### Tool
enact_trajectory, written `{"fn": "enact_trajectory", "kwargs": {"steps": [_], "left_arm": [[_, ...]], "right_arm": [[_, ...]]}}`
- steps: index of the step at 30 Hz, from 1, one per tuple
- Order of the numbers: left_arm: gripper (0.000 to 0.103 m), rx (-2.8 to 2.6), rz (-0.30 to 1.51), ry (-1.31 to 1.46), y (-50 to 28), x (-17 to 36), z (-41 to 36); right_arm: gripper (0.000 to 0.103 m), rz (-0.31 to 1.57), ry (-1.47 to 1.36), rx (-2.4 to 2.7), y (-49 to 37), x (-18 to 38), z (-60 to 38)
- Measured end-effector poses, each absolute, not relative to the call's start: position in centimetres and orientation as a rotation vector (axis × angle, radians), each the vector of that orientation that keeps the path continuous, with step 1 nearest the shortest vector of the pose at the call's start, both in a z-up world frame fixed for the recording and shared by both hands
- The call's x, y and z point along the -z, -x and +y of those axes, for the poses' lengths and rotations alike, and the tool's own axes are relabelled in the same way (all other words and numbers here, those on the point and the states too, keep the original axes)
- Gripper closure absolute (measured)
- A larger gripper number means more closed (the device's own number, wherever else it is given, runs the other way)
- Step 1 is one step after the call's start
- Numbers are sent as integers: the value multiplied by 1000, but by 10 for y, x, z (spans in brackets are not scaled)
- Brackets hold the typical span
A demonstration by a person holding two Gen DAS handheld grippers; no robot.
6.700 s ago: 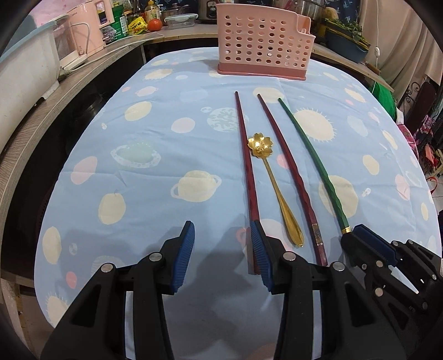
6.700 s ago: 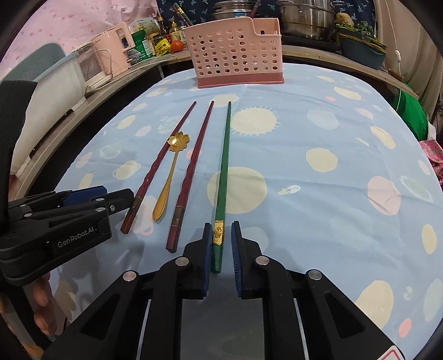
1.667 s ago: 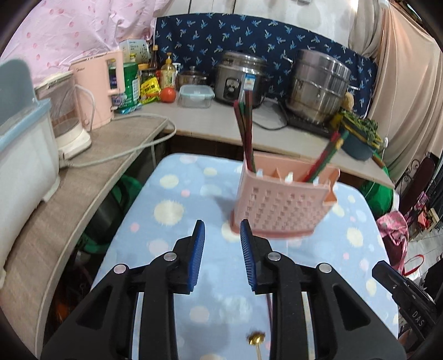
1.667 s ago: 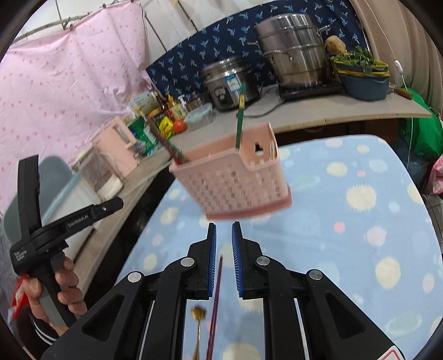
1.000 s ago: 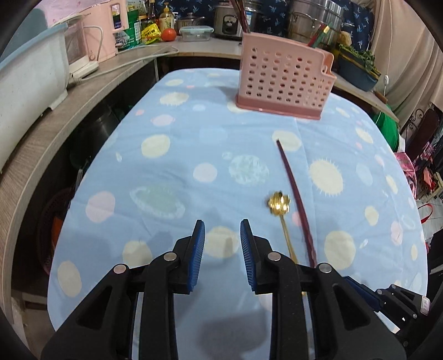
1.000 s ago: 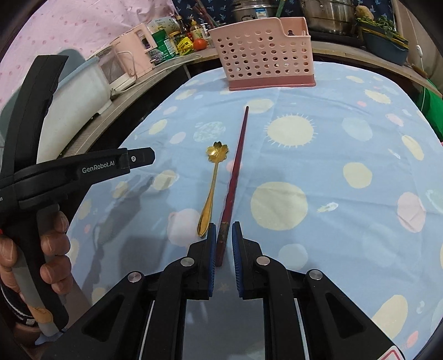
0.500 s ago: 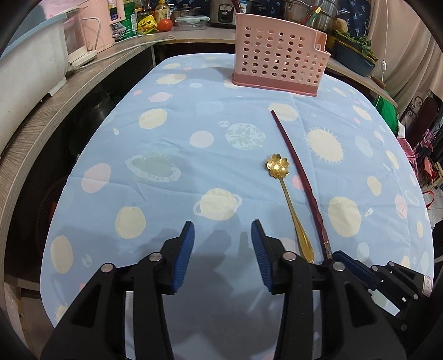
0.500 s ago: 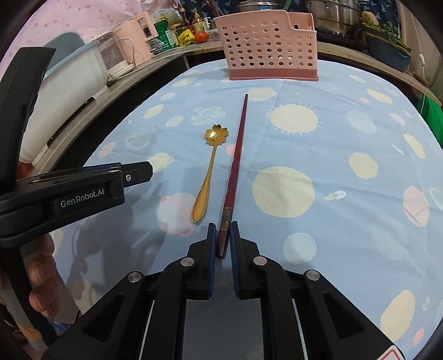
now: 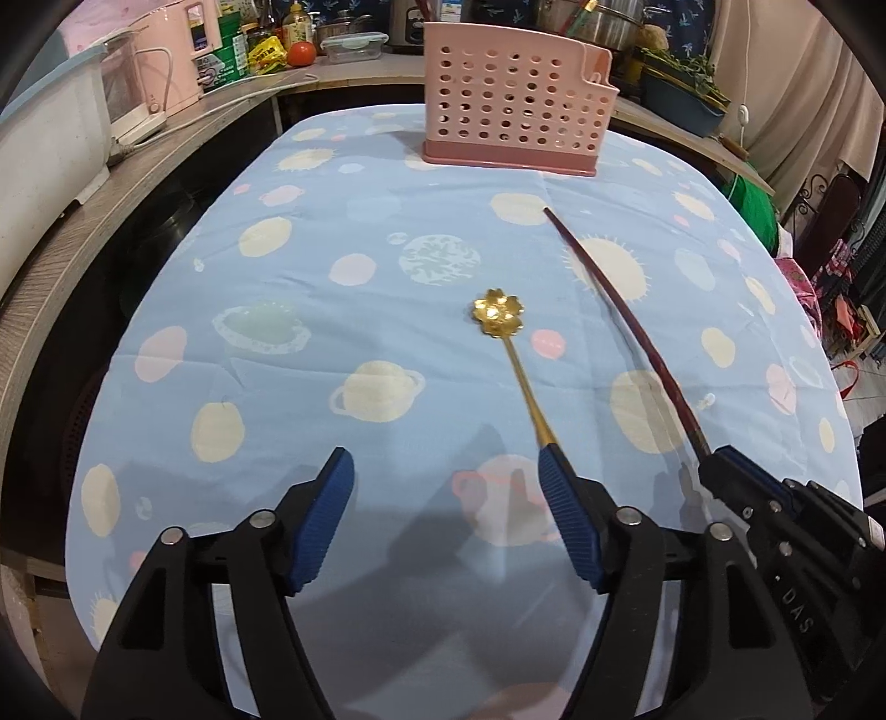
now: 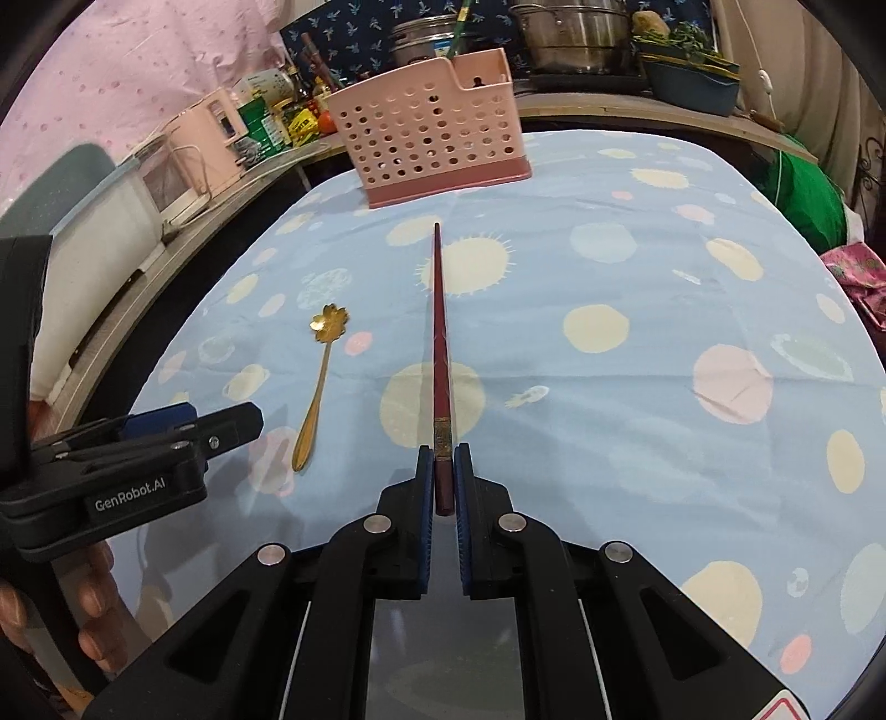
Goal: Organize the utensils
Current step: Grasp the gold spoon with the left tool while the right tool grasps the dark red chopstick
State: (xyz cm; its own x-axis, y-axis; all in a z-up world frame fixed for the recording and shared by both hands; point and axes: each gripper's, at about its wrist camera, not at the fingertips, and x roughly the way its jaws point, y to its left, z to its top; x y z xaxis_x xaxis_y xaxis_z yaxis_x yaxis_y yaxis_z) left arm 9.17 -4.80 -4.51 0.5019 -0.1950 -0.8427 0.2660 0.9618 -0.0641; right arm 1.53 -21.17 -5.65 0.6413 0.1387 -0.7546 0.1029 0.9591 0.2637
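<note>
Red chopstick (image 10: 441, 354) now clamped, left tool (image 9: 446, 518) widened

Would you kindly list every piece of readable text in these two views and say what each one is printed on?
"GenRobot.AI": on the side of the left hand-held gripper, seen in the right wrist view.
"DAS": on the body of the right hand-held gripper, seen in the left wrist view.
Labels on the green can and yellow packet: too blurred to read.

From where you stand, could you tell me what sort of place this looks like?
Most likely a home kitchen. A counter behind the table holds a rice cooker, a steel stockpot and a tomato among bottles, and a pink utensil basket stands on the planet-print tablecloth.
</note>
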Motion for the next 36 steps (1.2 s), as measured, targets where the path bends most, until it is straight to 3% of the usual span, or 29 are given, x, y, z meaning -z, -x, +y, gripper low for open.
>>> {"fn": "enact_trajectory", "kwargs": {"steps": [3, 9, 14, 17, 19, 36], "left_arm": [[29, 298, 1013, -67, -90, 47, -56], [32, 329, 1051, -67, -91, 60, -73], [49, 323, 1046, -85, -89, 63, -77], [70, 325, 1037, -93, -89, 63, -76], [91, 331, 1038, -92, -90, 63, -75], [93, 346, 1034, -69, -85, 41, -67]], "right_arm": [[96, 877, -307, -15, -13, 58, -216], [96, 884, -329, -20, -10, 62, -217], [96, 890, -343, -26, -10, 65, -219], [96, 895, -351, -26, -10, 68, -220], [96, 897, -356, -27, -10, 69, -220], [96, 838, -362, -29, -6, 42, -225]]}}
